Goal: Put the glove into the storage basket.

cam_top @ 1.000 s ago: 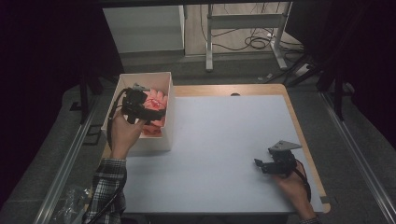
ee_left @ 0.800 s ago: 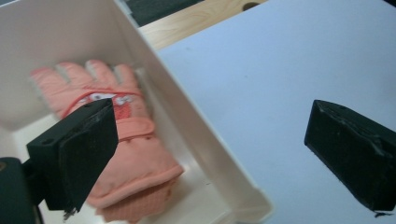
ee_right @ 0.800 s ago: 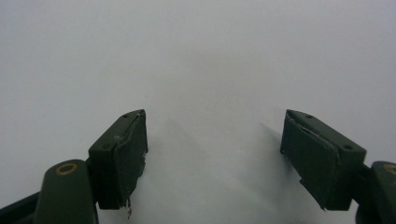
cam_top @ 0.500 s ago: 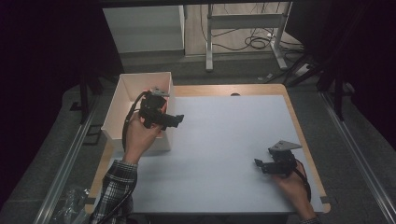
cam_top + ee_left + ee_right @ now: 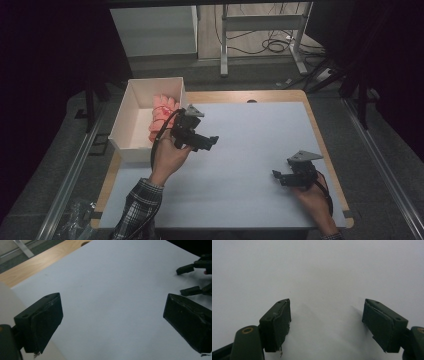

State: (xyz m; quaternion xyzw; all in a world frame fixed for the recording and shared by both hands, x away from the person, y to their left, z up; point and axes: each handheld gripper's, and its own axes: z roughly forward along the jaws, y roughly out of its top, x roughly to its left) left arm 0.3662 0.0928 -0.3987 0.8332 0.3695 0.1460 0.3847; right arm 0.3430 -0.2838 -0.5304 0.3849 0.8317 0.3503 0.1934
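I had the left gripper (image 5: 209, 142) held above the white sheet (image 5: 250, 150) just right of the white box (image 5: 131, 112), its jaws spread wide with nothing between them; its own camera showed bare sheet between the black pads (image 5: 42, 322). The pink bundle (image 5: 162, 112) lay inside the box against its right wall, close behind that gripper and apart from it. My right gripper (image 5: 280, 176) sat low over the sheet near the table's right edge, well away from the box, released as well, its pads (image 5: 275, 322) framing plain white surface.
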